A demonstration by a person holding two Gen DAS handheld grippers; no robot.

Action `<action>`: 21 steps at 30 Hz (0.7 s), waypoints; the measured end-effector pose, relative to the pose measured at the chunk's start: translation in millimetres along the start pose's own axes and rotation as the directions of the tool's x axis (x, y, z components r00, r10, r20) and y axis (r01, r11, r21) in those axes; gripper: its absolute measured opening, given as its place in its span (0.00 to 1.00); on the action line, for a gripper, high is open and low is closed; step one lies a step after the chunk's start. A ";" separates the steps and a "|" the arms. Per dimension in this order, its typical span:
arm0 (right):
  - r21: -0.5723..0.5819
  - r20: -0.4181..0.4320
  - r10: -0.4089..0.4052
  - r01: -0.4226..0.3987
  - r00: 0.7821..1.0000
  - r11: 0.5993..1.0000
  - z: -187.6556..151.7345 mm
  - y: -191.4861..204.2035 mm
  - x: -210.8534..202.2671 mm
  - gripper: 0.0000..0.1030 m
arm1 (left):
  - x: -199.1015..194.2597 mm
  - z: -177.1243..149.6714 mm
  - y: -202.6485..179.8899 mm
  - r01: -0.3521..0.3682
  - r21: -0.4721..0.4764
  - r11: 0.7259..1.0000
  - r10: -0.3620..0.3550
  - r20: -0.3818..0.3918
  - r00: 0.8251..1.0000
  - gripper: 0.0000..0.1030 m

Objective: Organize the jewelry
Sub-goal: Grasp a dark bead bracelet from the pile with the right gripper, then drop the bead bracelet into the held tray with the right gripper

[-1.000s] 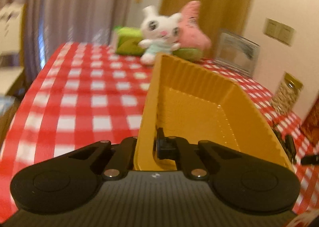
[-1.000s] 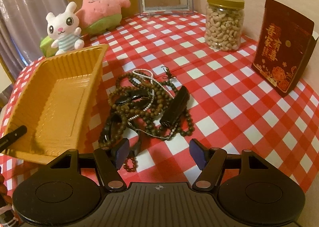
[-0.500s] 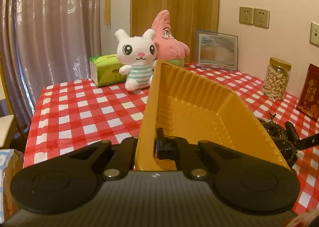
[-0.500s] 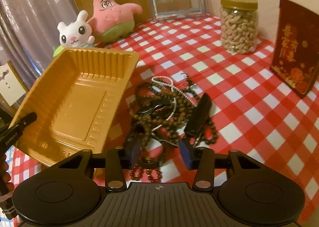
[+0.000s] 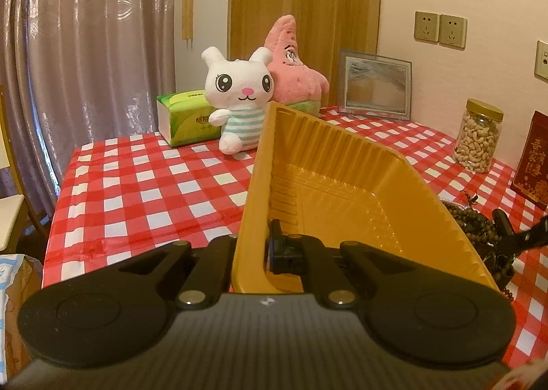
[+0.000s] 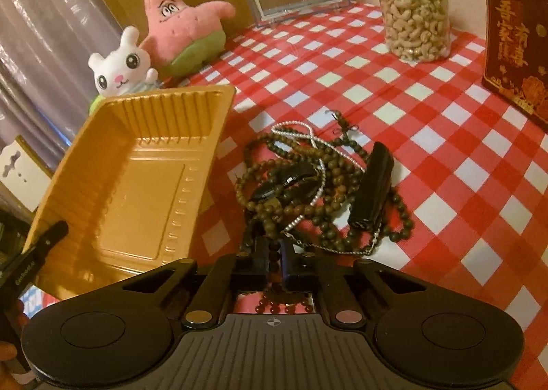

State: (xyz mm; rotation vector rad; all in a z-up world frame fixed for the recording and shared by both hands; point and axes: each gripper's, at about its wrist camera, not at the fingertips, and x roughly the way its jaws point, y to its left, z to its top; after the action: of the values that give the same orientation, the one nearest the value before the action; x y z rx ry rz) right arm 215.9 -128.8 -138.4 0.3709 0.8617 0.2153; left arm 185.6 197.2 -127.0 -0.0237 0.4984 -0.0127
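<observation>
A tangled heap of brown bead strands [image 6: 301,194] with a silver chain [image 6: 310,133] and a black oblong piece [image 6: 373,191] lies on the checked cloth. My right gripper [image 6: 274,253] is at the heap's near edge. Its jaws are closing, with a bead strand pinched between the pads. Left of the heap, an empty golden plastic tray [image 6: 137,184] is held up at a tilt. My left gripper [image 5: 251,247] is shut on the tray's near wall [image 5: 250,218]. In the left wrist view the heap [image 5: 469,225] shows past the tray's right rim.
A white rabbit plush [image 5: 239,95], a pink star plush [image 5: 294,71], a green tissue box [image 5: 185,116] and a picture frame [image 5: 375,85] line the table's far side. A jar of cashews [image 6: 412,9] and a red box [image 6: 513,33] stand at the right.
My right gripper's jaws have come together from wide apart onto the bead strand at the heap's near edge. The left gripper has raised and rolled the tray a little.
</observation>
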 end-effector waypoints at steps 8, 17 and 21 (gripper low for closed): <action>-0.025 0.090 0.076 -0.075 0.993 0.997 17.6 23.2 -28.5 0.06 | -1.1 1.0 -3.4 0.000 0.005 1.000 0.000 0.007 1.000 0.03; -0.068 0.116 0.184 -0.178 0.976 0.982 30.7 56.7 -39.2 0.06 | -0.7 2.0 -5.3 -0.005 0.019 1.000 0.005 -0.002 1.000 0.03; -0.078 0.088 0.215 -0.208 0.973 0.975 31.6 70.9 -27.5 0.06 | 0.2 2.6 -5.3 -0.003 0.030 1.000 0.003 0.000 1.000 0.03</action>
State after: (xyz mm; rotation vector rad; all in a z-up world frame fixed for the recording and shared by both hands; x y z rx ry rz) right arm 220.3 -80.3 -72.0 0.4064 0.7179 0.4203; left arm 187.0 191.9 -124.7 0.0068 0.4982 -0.0169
